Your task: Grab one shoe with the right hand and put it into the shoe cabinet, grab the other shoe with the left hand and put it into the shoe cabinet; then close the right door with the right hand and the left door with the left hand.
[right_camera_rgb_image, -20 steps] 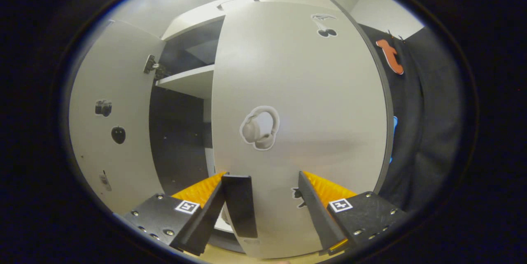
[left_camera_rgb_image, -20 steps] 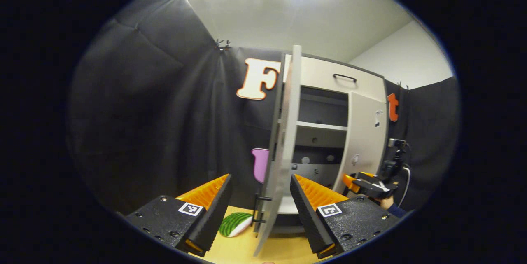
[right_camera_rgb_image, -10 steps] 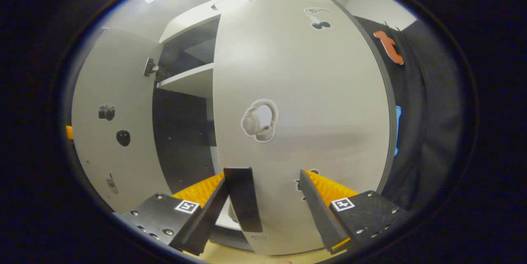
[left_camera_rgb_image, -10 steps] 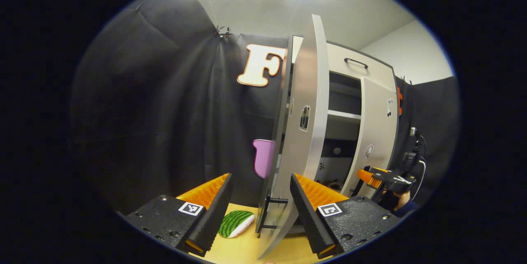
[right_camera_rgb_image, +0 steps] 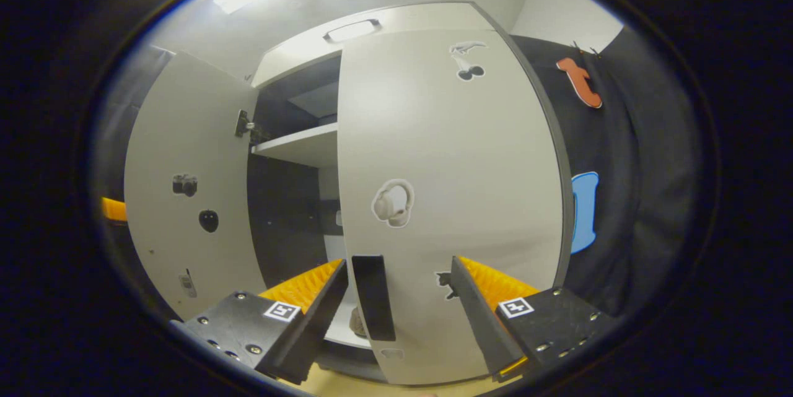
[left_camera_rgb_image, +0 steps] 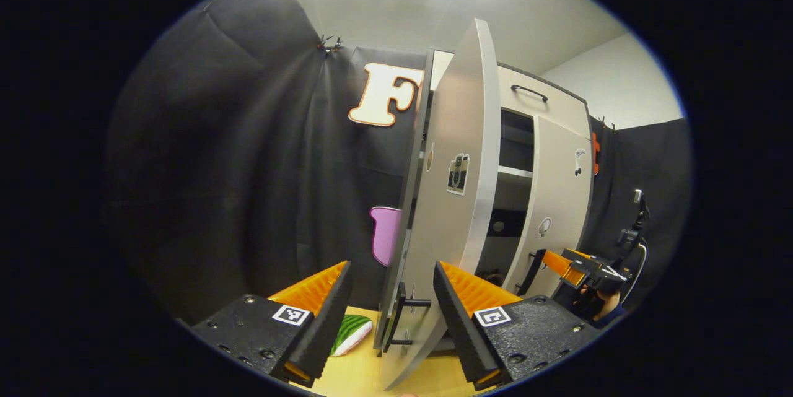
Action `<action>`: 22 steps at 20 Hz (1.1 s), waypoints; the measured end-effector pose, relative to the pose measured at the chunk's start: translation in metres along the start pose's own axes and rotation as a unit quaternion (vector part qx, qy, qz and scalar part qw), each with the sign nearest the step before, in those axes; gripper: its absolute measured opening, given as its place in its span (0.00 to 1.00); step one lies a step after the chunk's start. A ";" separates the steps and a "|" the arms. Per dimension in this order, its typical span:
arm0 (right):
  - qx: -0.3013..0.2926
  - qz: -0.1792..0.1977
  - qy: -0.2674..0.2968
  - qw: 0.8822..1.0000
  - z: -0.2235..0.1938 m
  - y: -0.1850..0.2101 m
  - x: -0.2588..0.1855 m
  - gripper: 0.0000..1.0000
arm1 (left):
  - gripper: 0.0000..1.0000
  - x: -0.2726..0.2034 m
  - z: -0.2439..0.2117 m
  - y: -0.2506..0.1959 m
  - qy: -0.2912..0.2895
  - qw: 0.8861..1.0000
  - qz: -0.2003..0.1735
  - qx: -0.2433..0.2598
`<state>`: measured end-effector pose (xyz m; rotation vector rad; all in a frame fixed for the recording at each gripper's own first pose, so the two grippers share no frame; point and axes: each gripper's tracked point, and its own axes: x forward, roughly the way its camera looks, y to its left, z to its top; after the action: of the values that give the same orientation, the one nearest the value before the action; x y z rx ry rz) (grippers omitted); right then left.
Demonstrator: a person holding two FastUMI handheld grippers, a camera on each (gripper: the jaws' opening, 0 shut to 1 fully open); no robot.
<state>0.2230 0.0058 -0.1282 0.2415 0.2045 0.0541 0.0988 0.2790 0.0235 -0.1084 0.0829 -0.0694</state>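
While ajar, left door (left_camera_rgb_image: 455, 211) between fingers

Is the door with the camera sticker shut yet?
No, the left door is partly open. It stands out from the cabinet, and the shelf shows in the gap beside the right door.

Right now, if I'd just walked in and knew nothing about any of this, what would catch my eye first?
Probably the pale shoe cabinet against the booth's dark wall, both doors partly open. The left door stands edge-on between the open left gripper fingers, and the right door, dotted with small stickers, looms before the open right gripper. A green striped object lies on the wooden floor beside the cabinet.
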 end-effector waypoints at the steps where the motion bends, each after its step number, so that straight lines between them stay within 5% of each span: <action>1: -0.001 -0.002 -0.002 1.000 0.002 -0.002 -0.003 1.00 | 0.81 0.002 -0.002 -0.006 0.002 1.000 -0.010 -0.006; 7: -0.018 -0.018 -0.011 1.000 0.012 -0.018 -0.020 1.00 | 0.81 0.017 -0.013 -0.057 0.012 0.996 -0.082 -0.019; 13: -0.023 -0.050 -0.009 0.998 0.016 -0.050 -0.037 1.00 | 0.81 0.038 -0.044 -0.074 0.047 0.995 -0.080 0.029; 20: -0.025 -0.092 -0.013 0.995 0.025 -0.089 -0.060 1.00 | 0.75 0.067 -0.061 -0.102 0.050 0.992 -0.112 -0.015; 22: -0.027 -0.105 -0.013 0.994 0.027 -0.101 -0.068 1.00 | 0.86 0.078 -0.065 -0.115 0.046 0.991 -0.127 -0.009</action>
<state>0.1650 -0.1036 -0.1141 0.1663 0.2006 -0.1526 0.1629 0.1521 -0.0341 -0.1332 0.1610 -0.3288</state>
